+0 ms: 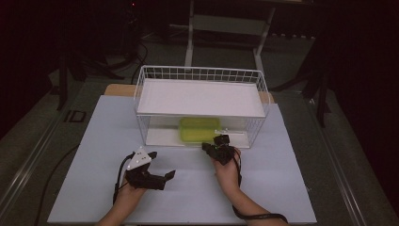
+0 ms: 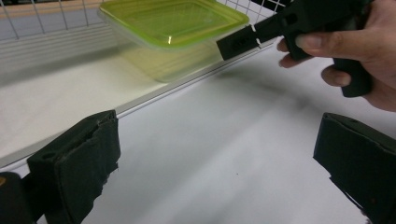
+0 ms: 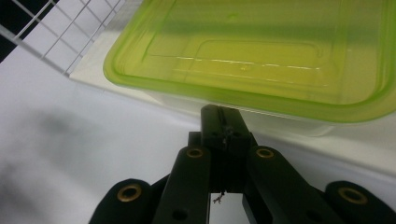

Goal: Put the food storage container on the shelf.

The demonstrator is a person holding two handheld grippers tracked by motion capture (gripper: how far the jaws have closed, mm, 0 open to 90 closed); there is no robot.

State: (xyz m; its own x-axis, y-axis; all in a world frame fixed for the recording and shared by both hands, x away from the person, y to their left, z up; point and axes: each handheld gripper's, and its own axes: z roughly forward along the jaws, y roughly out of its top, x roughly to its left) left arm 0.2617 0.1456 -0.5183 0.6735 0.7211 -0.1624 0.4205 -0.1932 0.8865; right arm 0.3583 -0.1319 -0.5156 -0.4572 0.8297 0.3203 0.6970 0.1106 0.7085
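- Here, the green lidded container (image 1: 199, 129) sits on the lower shelf of the wire basket (image 1: 141, 84), not yet drawn out.
- Right hand-held gripper (image 1: 217, 145): jaws closed, empty, at the container's front rim.
- Left hand-held gripper (image 1: 162, 165): jaws spread, idle over the desk (image 1: 94, 188).

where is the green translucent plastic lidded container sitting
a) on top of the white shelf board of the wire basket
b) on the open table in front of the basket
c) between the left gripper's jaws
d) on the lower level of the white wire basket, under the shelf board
d: the green translucent plastic lidded container lies on the floor of the white wire basket, beneath the white shelf board, with the right gripper shut just in front of it.
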